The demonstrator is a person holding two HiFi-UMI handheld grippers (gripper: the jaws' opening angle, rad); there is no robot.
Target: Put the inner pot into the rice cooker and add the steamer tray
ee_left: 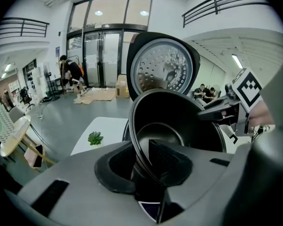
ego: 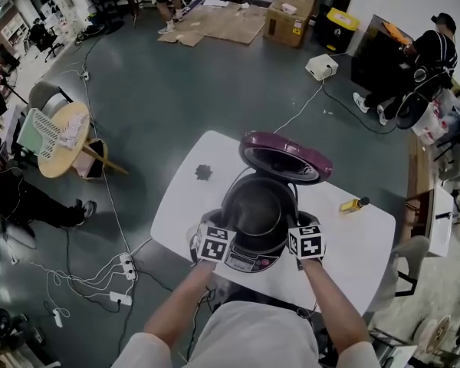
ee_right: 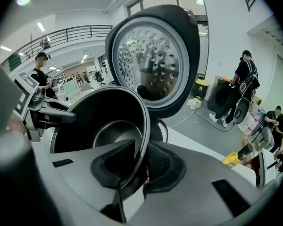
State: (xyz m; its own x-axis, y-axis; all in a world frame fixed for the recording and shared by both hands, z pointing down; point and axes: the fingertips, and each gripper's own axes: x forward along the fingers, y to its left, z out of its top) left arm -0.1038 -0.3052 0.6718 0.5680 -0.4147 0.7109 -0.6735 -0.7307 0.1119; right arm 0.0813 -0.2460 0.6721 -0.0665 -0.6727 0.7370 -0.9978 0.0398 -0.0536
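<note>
Held low over the near edge of a white table (ego: pixel 180 205), the left gripper (ego: pixel 221 230) is clamped on the left rim of the inner pot (ego: pixel 254 205), with the thin rim pinched between its ribbed black jaws. The pot, a round dark metal bowl with a smooth glossy lining, is set in the mouth of the rice cooker (ego: pixel 249 262), whose purple lid (ego: pixel 285 156) is raised behind it. The right gripper (ego: pixel 294 228) is clamped likewise on the right rim. The pot is judged stiff, fairly heavy and slippery; it is best gripped at opposite rim points and kept level. No steamer tray can be seen.
</note>
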